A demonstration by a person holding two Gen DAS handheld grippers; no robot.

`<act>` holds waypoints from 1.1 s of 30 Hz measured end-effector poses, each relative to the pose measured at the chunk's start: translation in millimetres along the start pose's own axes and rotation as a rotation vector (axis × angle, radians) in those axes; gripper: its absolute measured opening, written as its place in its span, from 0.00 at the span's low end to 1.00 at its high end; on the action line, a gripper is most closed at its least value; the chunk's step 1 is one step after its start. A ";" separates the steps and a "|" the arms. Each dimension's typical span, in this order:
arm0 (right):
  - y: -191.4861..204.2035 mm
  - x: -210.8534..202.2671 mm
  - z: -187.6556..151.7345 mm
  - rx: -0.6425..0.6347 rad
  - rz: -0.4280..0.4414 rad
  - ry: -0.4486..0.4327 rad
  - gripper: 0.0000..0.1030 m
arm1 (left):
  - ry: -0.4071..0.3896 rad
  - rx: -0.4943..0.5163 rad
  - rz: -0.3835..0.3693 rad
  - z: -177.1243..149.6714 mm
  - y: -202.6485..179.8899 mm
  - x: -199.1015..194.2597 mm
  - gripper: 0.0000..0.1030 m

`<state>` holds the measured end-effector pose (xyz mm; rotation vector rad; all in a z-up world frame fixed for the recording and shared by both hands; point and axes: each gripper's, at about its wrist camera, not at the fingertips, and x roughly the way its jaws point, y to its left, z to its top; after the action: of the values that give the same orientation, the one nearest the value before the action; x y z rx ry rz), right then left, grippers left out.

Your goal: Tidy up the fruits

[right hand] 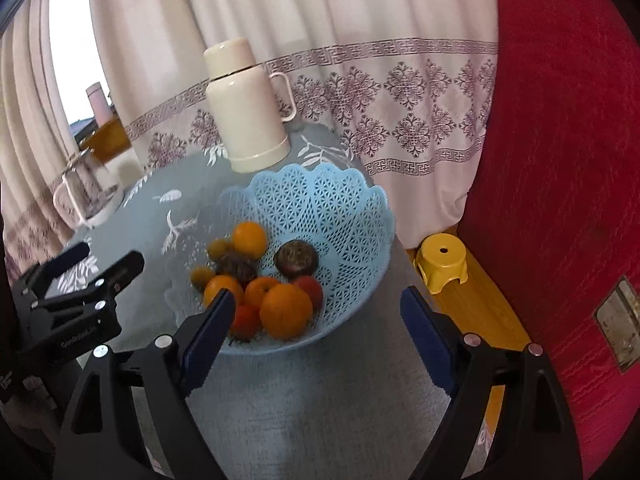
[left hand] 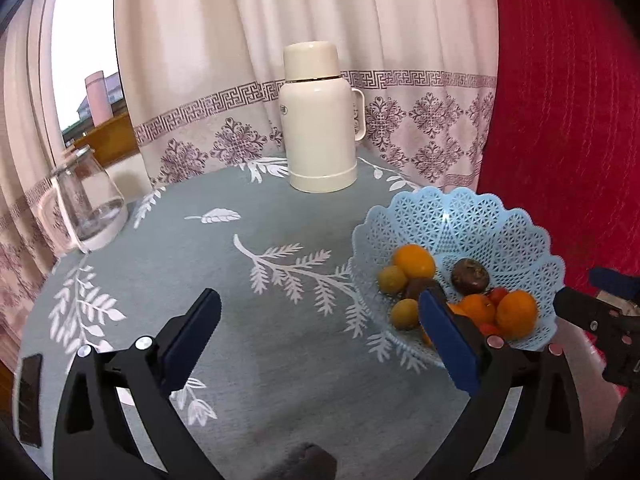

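Left wrist view: left tool (left hand: 320, 312) spread wide over the tabletop (left hand: 248, 344), nothing between the pads, right pad overlapping the near-left rim of the basket (left hand: 516, 232). In the basket, all piled: oranges (left hand: 414, 260), small yellow-green fruits (left hand: 393, 279), dark brown fruits (left hand: 470, 276), a red one (left hand: 498, 295). Behind, a cream flask (left hand: 322, 120) upright near the curtain (left hand: 248, 40); far left, a glass jug (left hand: 86, 200). At the right edge, part of the right tool (left hand: 600, 300). Right wrist view: right tool (right hand: 316, 312) also spread, gripping nothing, poised just before the basket (right hand: 340, 200), left pad overlapping its near rim and front fruit. Fruits heaped in the near half: oranges (right hand: 286, 310), dark brown fruits (right hand: 296, 258), a red one (right hand: 310, 288). Left tool (right hand: 104, 260) at left, jaws apart. Flask (right hand: 250, 112) behind the basket; yellow stool (right hand: 440, 260) on the floor at right.
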<state>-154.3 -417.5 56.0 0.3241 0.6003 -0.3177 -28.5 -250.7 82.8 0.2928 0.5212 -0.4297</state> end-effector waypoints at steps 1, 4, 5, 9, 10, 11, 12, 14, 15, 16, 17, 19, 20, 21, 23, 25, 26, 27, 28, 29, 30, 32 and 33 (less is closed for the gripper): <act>1.5 0.1 -0.5 -0.008 0.001 0.003 0.82 | -0.003 0.009 0.008 0.2 -0.5 -0.4 0.97; 6.5 0.7 -4.1 -0.036 0.004 0.016 0.82 | -0.014 0.041 0.036 0.1 -4.2 -2.8 0.97; 8.0 1.2 -5.4 -0.046 -0.001 0.019 0.82 | -0.017 0.048 0.041 0.2 -5.1 -3.3 0.97; 14.2 2.1 -8.8 -0.079 -0.022 0.021 0.82 | -0.022 0.070 0.053 0.0 -9.8 -4.3 0.97; 14.5 2.4 -9.2 -0.080 -0.021 0.023 0.82 | -0.022 0.073 0.054 -0.1 -10.6 -4.4 0.97; 15.0 2.9 -9.0 -0.080 -0.022 0.024 0.82 | -0.022 0.076 0.054 -0.2 -11.2 -4.0 0.97; 14.7 2.8 -8.7 -0.080 -0.022 0.024 0.82 | -0.021 0.080 0.056 -0.2 -12.1 -3.5 0.97; 15.0 2.8 -8.8 -0.081 -0.022 0.025 0.82 | -0.021 0.085 0.057 -0.5 -13.4 -2.7 0.97; 14.8 3.0 -8.8 -0.081 -0.022 0.026 0.82 | -0.021 0.086 0.056 -0.4 -14.0 -2.8 0.97; 14.8 3.5 -8.8 -0.081 -0.023 0.027 0.82 | -0.020 0.088 0.055 -0.7 -14.4 -2.7 0.97; 14.6 3.8 -9.0 -0.082 -0.024 0.028 0.82 | -0.020 0.089 0.054 -0.7 -14.9 -2.5 0.97; 14.5 4.3 -9.0 -0.082 -0.025 0.030 0.82 | -0.020 0.095 0.052 -1.1 -16.4 -2.3 0.97; 14.1 4.4 -9.0 -0.081 -0.026 0.030 0.82 | -0.019 0.097 0.051 -1.5 -17.0 -2.3 0.97; 13.8 4.3 -9.0 -0.080 -0.027 0.030 0.82 | -0.019 0.099 0.051 -1.8 -17.6 -2.2 0.97; 14.2 4.3 -9.1 -0.080 -0.028 0.030 0.82 | -0.019 0.102 0.050 -1.8 -18.2 -1.8 0.97; 14.4 4.5 -9.0 -0.080 -0.028 0.030 0.82 | -0.021 0.107 0.049 -2.4 -19.7 -2.2 0.97; 14.4 4.4 -9.1 -0.080 -0.028 0.030 0.82 | -0.022 0.109 0.049 -2.3 -20.2 -2.3 0.97; 14.4 4.4 -9.1 -0.080 -0.028 0.030 0.82 | -0.023 0.112 0.049 -2.7 -20.8 -2.4 0.97; 14.4 4.3 -9.1 -0.081 -0.028 0.030 0.82 | -0.025 0.115 0.048 -3.1 -21.8 -2.8 0.97; 14.1 4.5 -8.9 -0.082 -0.029 0.031 0.82 | -0.028 0.118 0.049 -3.8 -22.5 -3.5 0.97; 14.0 4.6 -8.8 -0.083 -0.030 0.032 0.82 | -0.031 0.124 0.052 -4.3 -23.8 -4.1 0.97; 14.2 5.7 -8.6 -0.083 -0.030 0.033 0.82 | -0.033 0.128 0.050 -4.6 -24.3 -4.6 0.97; 14.3 5.7 -8.5 -0.083 -0.031 0.033 0.82 | -0.033 0.128 0.049 -4.8 -24.5 -4.8 0.97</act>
<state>-148.6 -402.4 48.9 0.2408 0.6500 -0.3163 -45.6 -268.8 77.4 0.4204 0.4540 -0.4201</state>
